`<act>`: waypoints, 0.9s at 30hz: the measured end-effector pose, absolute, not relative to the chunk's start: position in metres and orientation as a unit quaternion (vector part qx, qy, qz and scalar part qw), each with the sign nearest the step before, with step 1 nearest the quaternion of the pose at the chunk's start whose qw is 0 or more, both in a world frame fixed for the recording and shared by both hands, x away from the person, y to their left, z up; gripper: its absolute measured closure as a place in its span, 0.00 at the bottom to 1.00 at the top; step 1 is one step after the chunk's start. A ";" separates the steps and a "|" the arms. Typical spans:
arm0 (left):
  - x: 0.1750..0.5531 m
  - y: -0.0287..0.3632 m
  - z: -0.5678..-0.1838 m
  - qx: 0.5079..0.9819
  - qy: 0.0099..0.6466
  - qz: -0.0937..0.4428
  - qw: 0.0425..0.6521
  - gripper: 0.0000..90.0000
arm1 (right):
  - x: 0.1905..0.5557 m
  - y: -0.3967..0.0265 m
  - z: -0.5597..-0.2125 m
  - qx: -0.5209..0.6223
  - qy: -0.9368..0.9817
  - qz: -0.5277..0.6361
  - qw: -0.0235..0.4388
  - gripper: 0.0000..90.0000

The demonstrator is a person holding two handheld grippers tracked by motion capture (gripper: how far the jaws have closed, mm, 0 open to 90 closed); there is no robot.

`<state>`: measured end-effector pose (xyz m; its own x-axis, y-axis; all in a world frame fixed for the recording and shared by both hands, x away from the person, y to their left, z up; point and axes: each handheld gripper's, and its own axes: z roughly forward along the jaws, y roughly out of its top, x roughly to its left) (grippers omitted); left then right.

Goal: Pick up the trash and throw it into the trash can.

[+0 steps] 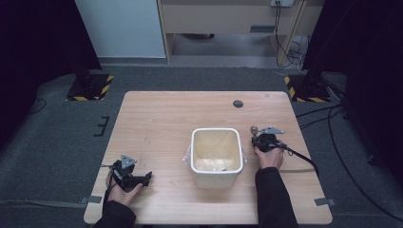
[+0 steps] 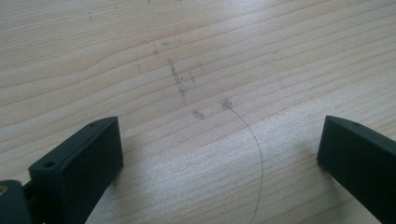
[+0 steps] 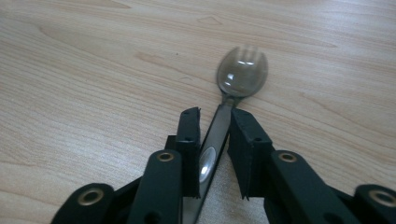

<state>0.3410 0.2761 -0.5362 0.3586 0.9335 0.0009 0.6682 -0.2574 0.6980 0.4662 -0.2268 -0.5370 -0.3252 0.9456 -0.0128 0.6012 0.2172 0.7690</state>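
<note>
My two sleeves (image 1: 271,194) come in at the near edge of the table (image 1: 157,118), the broad pale wooden top under both claws. From the high view, the white tub (image 1: 216,156) stands between them, just left of my right claw (image 1: 264,138) and well to the right of my left claw (image 1: 138,179). The tub is open at the top, with something pale lying at its bottom; I cannot tell what it is.

My left claw (image 2: 219,154) rests low over the tabletop near the front left corner, jaws spread wide, nothing between them. Its own view shows bare wood under the gap, with a few dark scuff marks (image 2: 180,81) ahead of the jaws and a thin curved line (image 2: 254,144) running back between them.

My right claw (image 3: 215,116) is pinching a metal spoon (image 3: 242,72) by the handle, jaws pressed in on either side of it. The handle runs back between the jaws toward the claw's body, and the bowl sticks out just past the fingertips, close above the wood. In the high view the spoon's bowl (image 1: 254,128) shows at the far tip of that claw, beside the tub's right far corner. A small dark round cap (image 1: 238,103) sits in the tabletop farther off, beyond the tub.
</note>
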 end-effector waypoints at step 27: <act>0.341 0.275 -0.536 0.763 0.525 0.214 0.310 0.00 | 0.429 -0.263 -0.490 0.488 0.699 0.465 0.239 0.89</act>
<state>0.3411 0.2754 -0.5362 0.3579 0.9337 0.0014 0.6682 -0.2572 0.6981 0.4292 -0.2633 -0.4902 -0.4096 0.9044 0.1198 0.4596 0.0911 0.8834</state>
